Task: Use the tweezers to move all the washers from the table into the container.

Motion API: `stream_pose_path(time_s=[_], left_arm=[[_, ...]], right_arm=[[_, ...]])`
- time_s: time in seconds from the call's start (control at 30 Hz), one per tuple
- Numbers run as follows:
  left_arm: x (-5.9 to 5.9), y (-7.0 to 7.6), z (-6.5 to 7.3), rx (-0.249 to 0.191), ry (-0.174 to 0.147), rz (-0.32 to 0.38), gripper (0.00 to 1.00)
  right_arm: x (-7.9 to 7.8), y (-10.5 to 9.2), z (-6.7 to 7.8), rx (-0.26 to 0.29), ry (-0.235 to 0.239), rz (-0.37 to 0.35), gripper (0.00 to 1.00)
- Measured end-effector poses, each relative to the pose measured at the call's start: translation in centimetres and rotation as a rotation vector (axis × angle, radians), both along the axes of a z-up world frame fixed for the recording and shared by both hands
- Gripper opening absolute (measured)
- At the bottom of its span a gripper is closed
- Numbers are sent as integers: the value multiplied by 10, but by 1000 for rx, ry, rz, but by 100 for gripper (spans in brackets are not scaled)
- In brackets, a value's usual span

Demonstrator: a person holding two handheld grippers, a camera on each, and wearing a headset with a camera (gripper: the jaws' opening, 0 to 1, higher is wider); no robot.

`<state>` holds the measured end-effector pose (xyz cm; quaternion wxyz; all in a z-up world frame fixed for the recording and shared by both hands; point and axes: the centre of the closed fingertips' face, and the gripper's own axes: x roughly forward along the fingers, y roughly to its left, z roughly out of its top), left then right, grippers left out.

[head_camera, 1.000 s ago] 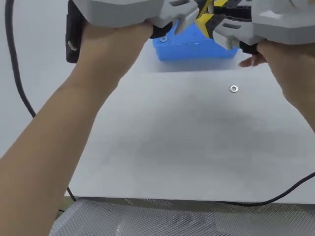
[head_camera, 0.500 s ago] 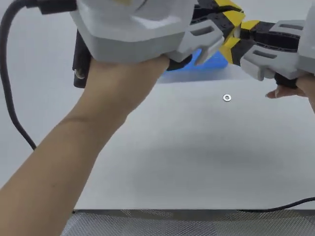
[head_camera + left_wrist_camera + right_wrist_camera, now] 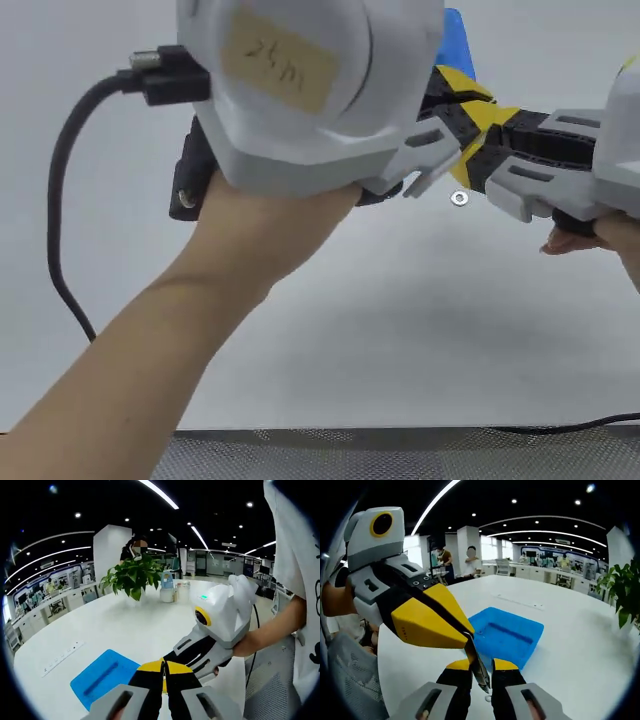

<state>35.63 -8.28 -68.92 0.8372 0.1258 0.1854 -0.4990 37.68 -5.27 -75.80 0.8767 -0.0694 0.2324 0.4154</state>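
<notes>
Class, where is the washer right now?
In the head view, the washer lies on the table, right of centre, in front of the blue container.

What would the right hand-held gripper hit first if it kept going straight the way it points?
Most likely the left hand-held gripper: its yellow jaws sit just ahead of the right hand-held gripper, nearly tip to tip. The container lies further on, though depth is hard to judge.

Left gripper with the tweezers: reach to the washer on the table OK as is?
Likely yes. The washer lies on bare table just past the tweezers' tip, nothing between; fingers of the right gripper flank the tweezers, though.
</notes>
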Motion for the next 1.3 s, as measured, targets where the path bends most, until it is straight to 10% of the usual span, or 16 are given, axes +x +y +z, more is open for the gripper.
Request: stream_pose_path(time_s=[0.53,0.67,0.83,1.3], left_arm=[[-6,10,10,35,22,14,0],[3,8,-22,46,26,18,0],[1,8,-14,45,21,14,0],[1,0,-25,39,42,11,0]], right_arm=[[3,1,-13,58,72,-11,11],[3,3,-18,56,75,-7,11],[2,2,-20,64,85,-15,11],[-1,1,-30,-116,-5,71,5]])
